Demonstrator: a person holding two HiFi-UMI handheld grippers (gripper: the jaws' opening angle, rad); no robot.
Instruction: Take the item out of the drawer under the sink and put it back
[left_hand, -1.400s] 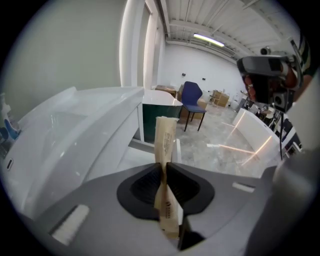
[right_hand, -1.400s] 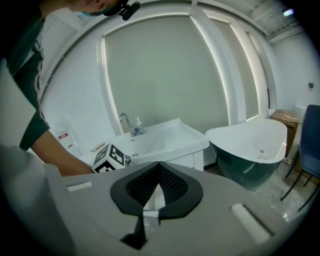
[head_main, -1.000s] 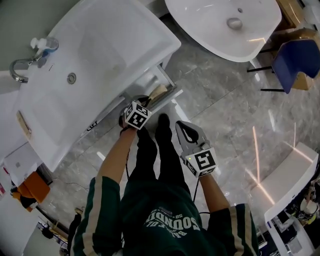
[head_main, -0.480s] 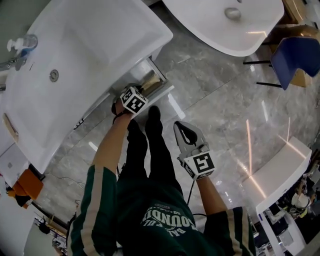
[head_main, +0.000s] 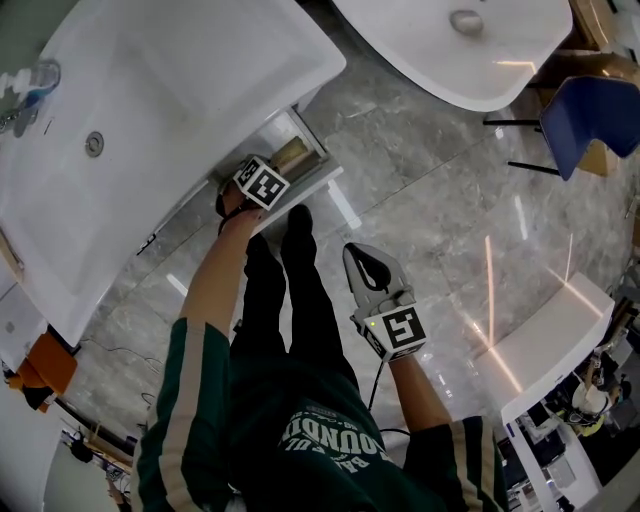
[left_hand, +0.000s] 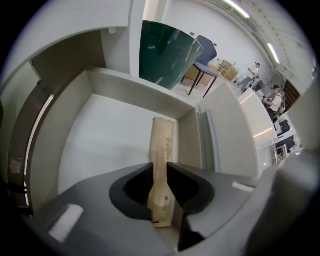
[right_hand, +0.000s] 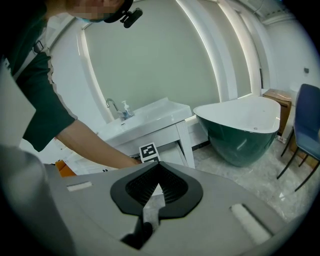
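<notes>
Under the white sink (head_main: 180, 90) the drawer (head_main: 312, 184) stands pulled out. My left gripper (left_hand: 162, 170) points steeply down into it and is shut on a flat tan packet (left_hand: 163, 150). The packet's far end reaches toward the drawer's back right corner, over the white drawer floor (left_hand: 110, 145). In the head view the left gripper's marker cube (head_main: 262, 183) hangs over the drawer and covers most of the packet (head_main: 295, 155). My right gripper (head_main: 353, 252) hovers over the floor beside the person's shoes, away from the drawer, shut with nothing between its jaws.
A freestanding bathtub (head_main: 450, 50) sits across the marble floor from the drawer, green on its outside (right_hand: 245, 135). A blue chair (head_main: 595, 115) stands at the right. The person's legs and shoes (head_main: 298, 225) are just in front of the drawer. A soap bottle (head_main: 30, 78) stands on the sink.
My left gripper has sunk with the packet into the open drawer and tipped further downward. The right gripper has dropped a little and stays shut.
</notes>
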